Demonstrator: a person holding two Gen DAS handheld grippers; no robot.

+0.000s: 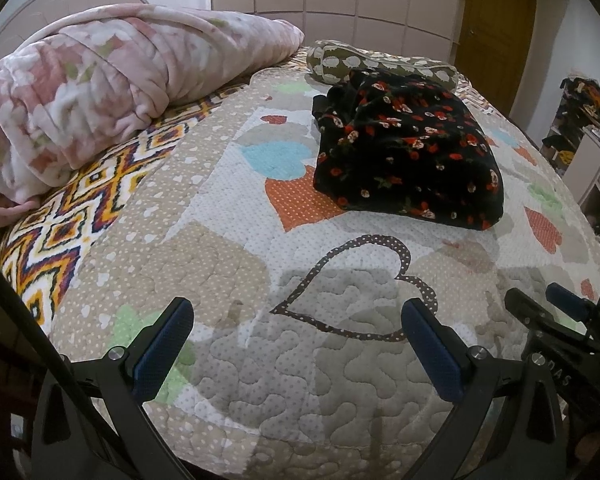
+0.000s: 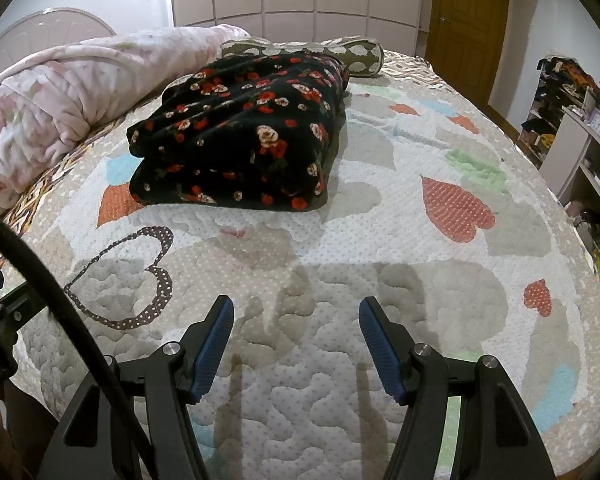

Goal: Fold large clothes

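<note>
A black garment with red and white flowers (image 1: 410, 152) lies folded in a thick bundle on the quilted heart-pattern bedspread (image 1: 228, 264). It also shows in the right wrist view (image 2: 244, 136), folded in layers. My left gripper (image 1: 298, 320) is open and empty, above the near part of the bed, well short of the garment. My right gripper (image 2: 296, 320) is open and empty, also over the near part of the bed. The right gripper also shows at the right edge of the left wrist view (image 1: 540, 304).
A pink floral blanket (image 1: 112, 84) is piled along the left side of the bed. An olive pillow with white spots (image 2: 340, 50) lies behind the garment. Shelves with clutter (image 2: 572, 120) stand to the right. A wooden door (image 2: 466, 20) is at the back.
</note>
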